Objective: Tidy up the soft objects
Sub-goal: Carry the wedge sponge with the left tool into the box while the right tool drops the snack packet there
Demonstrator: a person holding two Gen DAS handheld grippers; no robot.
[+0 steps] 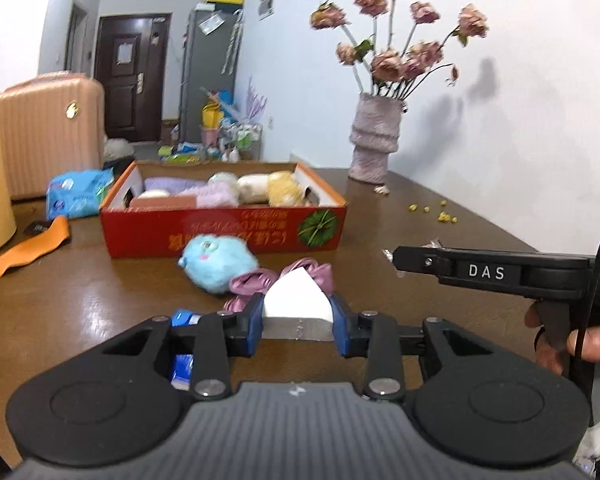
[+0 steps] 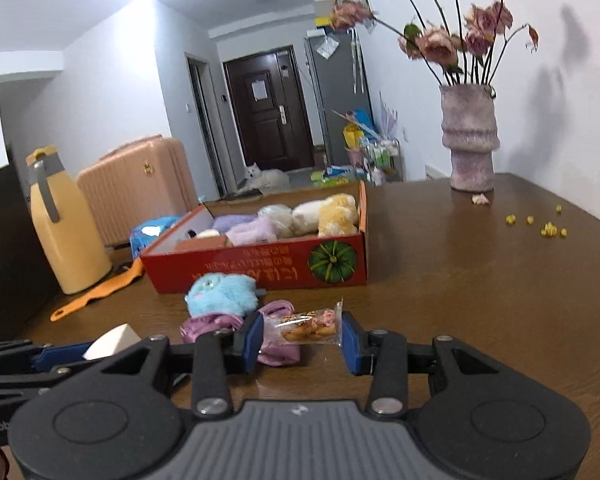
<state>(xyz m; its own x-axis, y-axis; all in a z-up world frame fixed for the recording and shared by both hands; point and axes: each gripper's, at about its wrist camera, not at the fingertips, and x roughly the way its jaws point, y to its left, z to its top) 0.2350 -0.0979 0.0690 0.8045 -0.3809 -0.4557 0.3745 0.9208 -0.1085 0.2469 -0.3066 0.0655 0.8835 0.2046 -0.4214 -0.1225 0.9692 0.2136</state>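
Now white sponge [image 1: 296,298] sits clamped in left gripper [image 1: 298,322].

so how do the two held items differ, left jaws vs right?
The white wedge-shaped sponge in the left gripper is plain, opaque and solid; the clear plastic snack packet in the right gripper is see-through, crinkled, with orange-brown snacks inside. The sponge tapers to a point; the packet lies flat and oblong. Both sit clamped between blue jaws.

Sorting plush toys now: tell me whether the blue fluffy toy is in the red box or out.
Out. The blue fluffy toy lies on the table in front of the red box, beside the purple scrunchie.
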